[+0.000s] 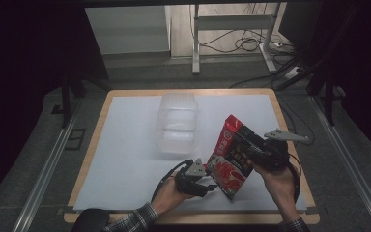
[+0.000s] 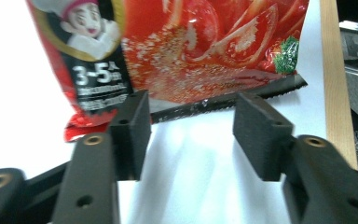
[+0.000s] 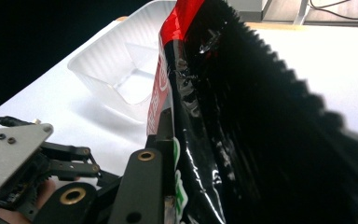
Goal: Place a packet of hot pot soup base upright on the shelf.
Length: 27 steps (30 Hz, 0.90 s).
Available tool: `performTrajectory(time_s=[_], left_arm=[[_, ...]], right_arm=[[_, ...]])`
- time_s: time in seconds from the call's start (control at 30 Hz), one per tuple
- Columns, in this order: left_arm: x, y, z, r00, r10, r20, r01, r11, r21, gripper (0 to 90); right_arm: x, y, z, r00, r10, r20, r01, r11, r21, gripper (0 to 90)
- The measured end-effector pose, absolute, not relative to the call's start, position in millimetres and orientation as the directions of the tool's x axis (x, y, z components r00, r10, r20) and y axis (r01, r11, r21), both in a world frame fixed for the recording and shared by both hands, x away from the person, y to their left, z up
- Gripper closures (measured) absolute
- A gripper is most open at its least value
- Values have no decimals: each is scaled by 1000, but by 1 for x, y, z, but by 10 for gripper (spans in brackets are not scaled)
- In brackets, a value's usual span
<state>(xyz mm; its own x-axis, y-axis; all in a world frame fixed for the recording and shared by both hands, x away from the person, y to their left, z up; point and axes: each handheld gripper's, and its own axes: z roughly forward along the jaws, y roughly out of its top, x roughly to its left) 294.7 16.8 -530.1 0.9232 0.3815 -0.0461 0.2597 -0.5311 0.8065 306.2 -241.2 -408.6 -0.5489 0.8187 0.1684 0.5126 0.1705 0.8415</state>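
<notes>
A red and black snack bag [image 1: 229,154] stands tilted above the white sheet at the front right. My right gripper [image 1: 251,150] is shut on its upper right side; in the right gripper view one jaw [image 3: 144,186] presses the bag's glossy black face [image 3: 242,116], and the other jaw is hidden behind it. My left gripper [image 1: 211,186] sits low at the bag's bottom left corner. In the left gripper view it [image 2: 196,126] stands open, with the bag's serrated lower edge [image 2: 223,100] just beyond the pads and not touched by them.
A clear plastic container [image 1: 176,123] stands empty on the white sheet behind the bag, also seen as a ribbed tub [image 3: 121,70]. The wooden board's edge [image 1: 290,145] runs close on the right. Table legs and cables lie on the floor beyond.
</notes>
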Motion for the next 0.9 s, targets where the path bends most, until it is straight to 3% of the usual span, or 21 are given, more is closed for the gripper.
performTrajectory(time_s=[0.4,0.9], left_arm=[[290,38,-525,913,407,-34,272,-542,795,256],[278,59,-525,908,416,-51,289,-532,796,163]], right_arm=[[311,-240,-393,-566,807,169,505,177,845,724],[326,-236,-373,-576,801,160,485,178,856,723]])
